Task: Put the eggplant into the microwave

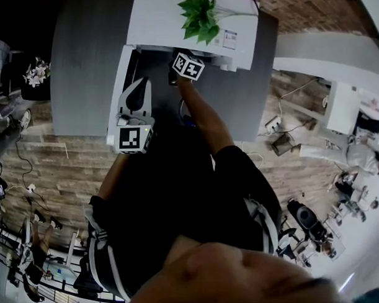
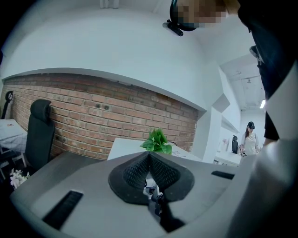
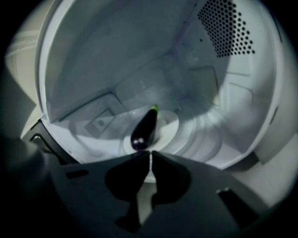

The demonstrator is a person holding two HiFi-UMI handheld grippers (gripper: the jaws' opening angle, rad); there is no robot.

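A dark purple eggplant [image 3: 145, 128] with a green stem lies on the round turntable [image 3: 171, 124] inside the white microwave [image 3: 116, 56]. My right gripper [image 3: 150, 153] is shut and empty, its tips just in front of the eggplant's near end at the oven's opening. In the head view only its marker cube [image 1: 188, 66] shows, at the mouth of the microwave [image 1: 166, 18]. The microwave door [image 1: 117, 82] stands open to the left. My left gripper [image 1: 137, 87] hovers by that door, shut on nothing, and in its own view the left gripper [image 2: 149, 154] points at a brick wall.
A green potted plant [image 1: 200, 15] stands on top of the microwave. The microwave rests on a grey table [image 1: 81, 71]. A black chair [image 2: 39, 130] is at the left, and a person [image 2: 249, 139] stands far off at the right. White flowers [image 1: 36, 72] lie beyond the table's left edge.
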